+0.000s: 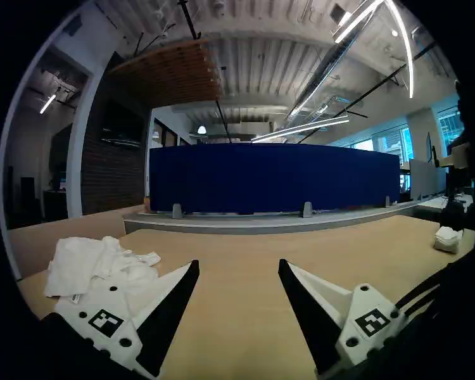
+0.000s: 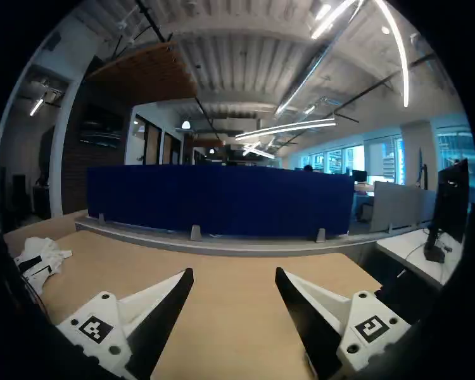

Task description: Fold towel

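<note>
We see the crumpled, soft white towel (image 1: 101, 266) on the smooth pale wooden table (image 1: 250, 310), before the left end of the blue fabric partition (image 1: 269, 177). Left gripper (image 1: 238, 262) and right gripper (image 2: 234, 271) face that partition, wedge-shaped fingers spread apart, gripping nothing. Ribbed ceiling (image 1: 269, 63) overhead.

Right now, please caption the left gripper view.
Open left gripper above a wooden desk, beside a crumpled white towel.
</note>
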